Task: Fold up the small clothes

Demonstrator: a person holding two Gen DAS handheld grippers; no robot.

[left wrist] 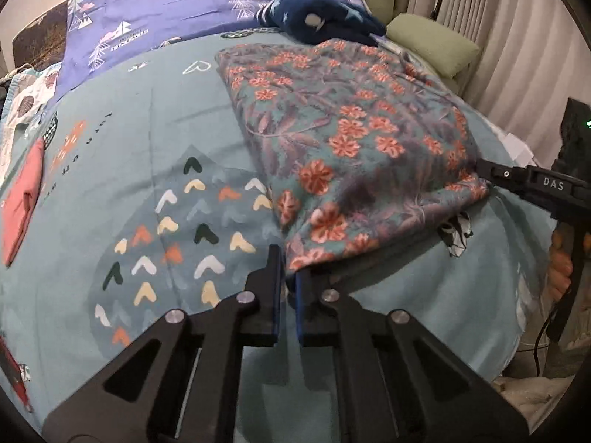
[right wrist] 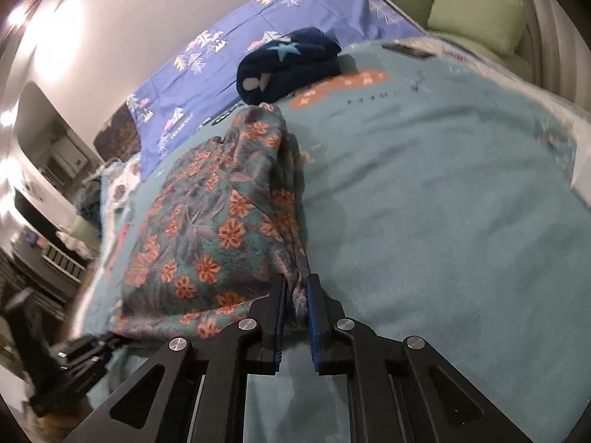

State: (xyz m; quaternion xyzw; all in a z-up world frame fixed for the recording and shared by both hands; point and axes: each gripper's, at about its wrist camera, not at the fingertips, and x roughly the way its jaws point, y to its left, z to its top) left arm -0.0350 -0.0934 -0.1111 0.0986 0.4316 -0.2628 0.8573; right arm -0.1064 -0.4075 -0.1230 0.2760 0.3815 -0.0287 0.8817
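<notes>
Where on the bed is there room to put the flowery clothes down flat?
Both grippers pinch the floral garment. The widest bare patch of teal blanket lies to its right, between it and the green cushions. Left of it there is open blanket up to the folded pink cloth. It is crowded at the far end, by the dark blue starry bundle.

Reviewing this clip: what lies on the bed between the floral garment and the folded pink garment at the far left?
Nothing but bare teal bedsheet with its printed chevrons separates the floral garment from the pink garment, as the left wrist view shows.
</notes>
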